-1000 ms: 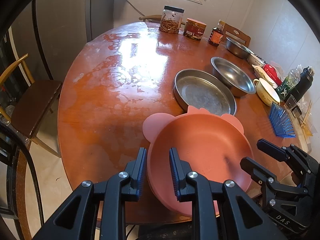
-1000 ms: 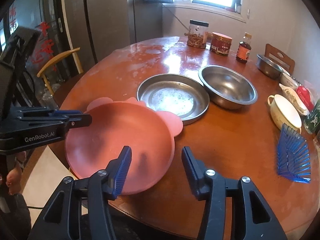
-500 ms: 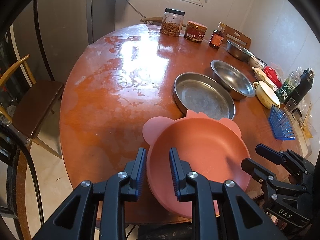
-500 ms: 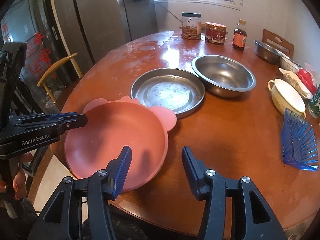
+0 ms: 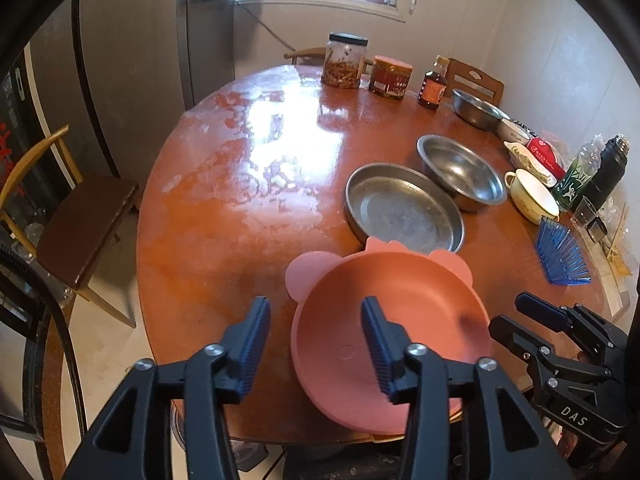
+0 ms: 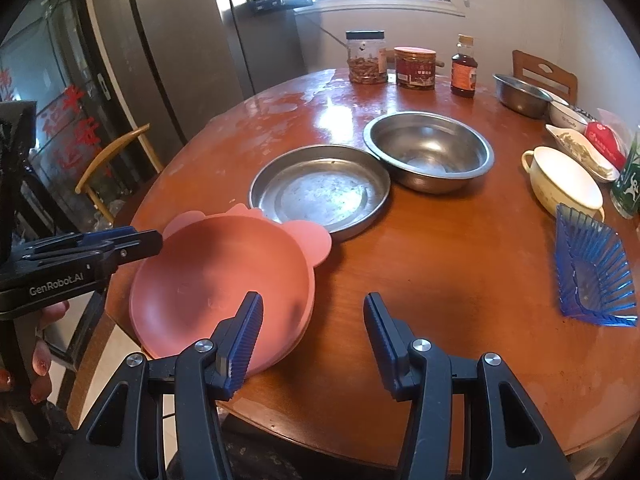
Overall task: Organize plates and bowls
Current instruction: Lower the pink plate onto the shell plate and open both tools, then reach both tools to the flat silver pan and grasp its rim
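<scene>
The pink plate, round with 2 ear-shaped tabs, lies at the near edge of the tabletop, overhanging it. The left gripper and right gripper both stand apart, empty. Only the left wrist view shows the black flask. Counted: 1 steel pan, 2 steel bowls, 1 blue dish.

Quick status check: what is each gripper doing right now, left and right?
Left gripper: open, straddling the pink plate's near-left rim, not gripping.
Right gripper: open, empty, beside the plate.
</scene>
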Action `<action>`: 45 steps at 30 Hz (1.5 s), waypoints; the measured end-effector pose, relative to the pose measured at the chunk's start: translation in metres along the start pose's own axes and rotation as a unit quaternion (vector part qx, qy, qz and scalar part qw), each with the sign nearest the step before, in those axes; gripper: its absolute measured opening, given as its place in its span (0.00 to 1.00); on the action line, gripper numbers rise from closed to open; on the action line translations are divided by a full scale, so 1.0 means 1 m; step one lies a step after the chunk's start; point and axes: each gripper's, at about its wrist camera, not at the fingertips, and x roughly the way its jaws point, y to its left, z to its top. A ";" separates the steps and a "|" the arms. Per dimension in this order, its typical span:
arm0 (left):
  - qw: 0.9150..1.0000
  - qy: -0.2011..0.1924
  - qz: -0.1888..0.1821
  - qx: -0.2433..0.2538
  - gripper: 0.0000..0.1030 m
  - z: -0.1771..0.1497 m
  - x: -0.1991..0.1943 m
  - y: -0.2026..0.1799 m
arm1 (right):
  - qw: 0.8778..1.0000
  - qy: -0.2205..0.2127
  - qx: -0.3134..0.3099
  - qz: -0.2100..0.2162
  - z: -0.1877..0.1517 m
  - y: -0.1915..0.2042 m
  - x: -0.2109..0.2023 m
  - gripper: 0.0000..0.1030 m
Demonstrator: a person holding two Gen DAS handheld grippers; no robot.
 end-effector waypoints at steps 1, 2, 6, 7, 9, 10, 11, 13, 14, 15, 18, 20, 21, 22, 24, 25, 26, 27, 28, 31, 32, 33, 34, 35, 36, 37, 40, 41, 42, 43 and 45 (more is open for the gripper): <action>1.000 -0.004 0.003 0.003 0.58 0.001 -0.002 -0.002 | 1.000 -0.002 0.003 0.000 0.000 -0.001 -0.001 0.53; 1.000 -0.007 0.006 0.005 0.59 0.002 -0.004 -0.004 | 1.000 -0.003 0.004 0.000 0.000 -0.002 -0.002 0.53; 1.000 -0.011 0.001 0.011 0.60 0.009 -0.008 -0.009 | 1.000 -0.008 0.016 0.000 0.001 -0.009 -0.005 0.53; 1.000 -0.010 -0.003 0.011 0.60 0.012 -0.008 -0.010 | 1.000 -0.009 0.020 -0.001 0.001 -0.011 -0.006 0.53; 1.000 -0.008 -0.002 0.013 0.60 0.017 -0.007 -0.011 | 1.000 -0.011 0.028 -0.001 0.002 -0.015 -0.007 0.53; 1.000 -0.008 0.000 0.014 0.60 0.021 -0.006 -0.012 | 0.999 -0.012 0.031 -0.001 0.003 -0.017 -0.007 0.53; 1.000 -0.010 0.001 0.016 0.60 0.024 -0.006 -0.013 | 0.999 -0.014 0.035 -0.002 0.003 -0.019 -0.008 0.53; 1.000 -0.009 -0.001 0.018 0.60 0.032 -0.005 -0.015 | 0.999 -0.016 0.042 -0.006 0.005 -0.025 -0.007 0.53; 1.000 -0.009 -0.002 0.020 0.60 0.035 -0.004 -0.016 | 0.999 -0.017 0.047 -0.006 0.007 -0.028 -0.007 0.53; 1.000 -0.008 -0.004 0.023 0.60 0.040 -0.002 -0.017 | 0.998 -0.018 0.051 -0.006 0.008 -0.031 -0.007 0.53; 0.999 -0.004 -0.009 0.033 0.60 0.051 0.005 -0.021 | 0.998 -0.020 0.061 -0.013 0.012 -0.039 -0.004 0.53; 0.999 0.001 -0.014 0.037 0.60 0.059 0.012 -0.022 | 0.998 -0.019 0.064 -0.016 0.016 -0.043 -0.001 0.53; 0.999 0.003 -0.016 0.037 0.60 0.062 0.015 -0.022 | 0.997 -0.019 0.067 -0.015 0.018 -0.044 0.001 0.53; 0.999 0.005 -0.018 0.038 0.60 0.065 0.019 -0.022 | 0.997 -0.020 0.069 -0.014 0.020 -0.047 0.003 0.53; 0.999 0.012 -0.022 0.037 0.60 0.073 0.028 -0.020 | 0.997 -0.018 0.073 -0.016 0.026 -0.050 0.008 0.53; 0.999 0.017 -0.023 0.037 0.60 0.076 0.032 -0.020 | 0.997 -0.018 0.075 -0.015 0.029 -0.051 0.011 0.53; 0.999 0.022 -0.025 0.038 0.60 0.080 0.038 -0.019 | 0.997 -0.016 0.078 -0.014 0.032 -0.053 0.014 0.53; 0.999 0.028 -0.027 0.037 0.60 0.083 0.043 -0.017 | 0.996 -0.012 0.083 -0.013 0.034 -0.055 0.018 0.53; 0.998 0.034 -0.027 0.038 0.60 0.086 0.049 -0.016 | 0.996 -0.010 0.085 -0.011 0.037 -0.056 0.023 0.53; 0.997 0.055 -0.028 0.037 0.60 0.092 0.067 -0.013 | 0.996 0.005 0.089 -0.004 0.045 -0.060 0.037 0.53; 0.997 0.060 -0.029 0.037 0.60 0.093 0.071 -0.012 | 0.996 0.009 0.090 -0.003 0.046 -0.061 0.042 0.53; 0.997 0.067 -0.030 0.037 0.60 0.095 0.077 -0.011 | 0.996 0.012 0.091 -0.004 0.047 -0.061 0.046 0.52; 0.996 0.071 -0.033 0.037 0.60 0.096 0.082 -0.011 | 0.996 0.014 0.092 -0.003 0.049 -0.061 0.050 0.51; 0.996 0.076 -0.037 0.038 0.60 0.098 0.086 -0.011 | 0.996 0.018 0.092 -0.005 0.050 -0.062 0.055 0.47; 0.995 0.078 -0.039 0.039 0.60 0.099 0.090 -0.011 | 0.995 0.021 0.093 -0.005 0.051 -0.062 0.058 0.42; 0.995 0.082 -0.040 0.041 0.60 0.099 0.093 -0.011 | 0.995 0.023 0.094 -0.005 0.052 -0.063 0.061 0.40; 0.994 0.089 -0.043 0.045 0.58 0.101 0.101 -0.012 | 0.995 0.028 0.092 -0.008 0.054 -0.063 0.069 0.33; 0.994 0.090 -0.045 0.047 0.57 0.102 0.102 -0.013 | 0.995 0.027 0.091 -0.007 0.055 -0.063 0.070 0.33; 0.993 0.091 -0.047 0.050 0.56 0.102 0.104 -0.014 | 0.996 0.026 0.090 -0.008 0.056 -0.063 0.071 0.32; 0.993 0.092 -0.047 0.053 0.55 0.102 0.106 -0.015 | 0.996 0.026 0.090 -0.009 0.057 -0.063 0.073 0.32; 0.993 0.095 -0.048 0.058 0.54 0.102 0.109 -0.017 | 0.995 0.030 0.090 -0.007 0.059 -0.063 0.078 0.29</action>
